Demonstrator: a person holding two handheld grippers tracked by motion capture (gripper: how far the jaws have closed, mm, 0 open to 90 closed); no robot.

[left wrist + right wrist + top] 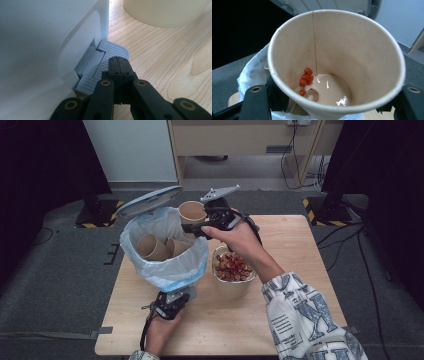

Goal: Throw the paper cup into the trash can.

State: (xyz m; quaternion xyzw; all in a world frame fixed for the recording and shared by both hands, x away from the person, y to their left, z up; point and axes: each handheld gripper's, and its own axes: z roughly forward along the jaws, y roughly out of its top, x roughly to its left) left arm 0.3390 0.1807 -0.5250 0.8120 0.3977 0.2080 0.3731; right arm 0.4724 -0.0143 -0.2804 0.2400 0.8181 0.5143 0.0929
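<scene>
A white pedal bin (165, 270) with a pale blue liner stands on the table, its grey lid (149, 201) raised. Two empty paper cups (152, 247) lie inside it. My left gripper (119, 60) is shut with nothing between its jaws, and its tip rests on the grey ribbed pedal (112, 50) at the foot of the bin. My right gripper (196, 227) is shut on a paper cup (192, 211), held over the bin's far rim. In the right gripper view the cup (362, 50) holds a few red bits (306, 77) and a pale wet residue on its bottom.
A cream bowl (232, 282) heaped with red and brown food scraps stands just right of the bin, under my right forearm; its side (165, 12) appears beyond the pedal. The wooden table (295, 240) has bare room at the right and front.
</scene>
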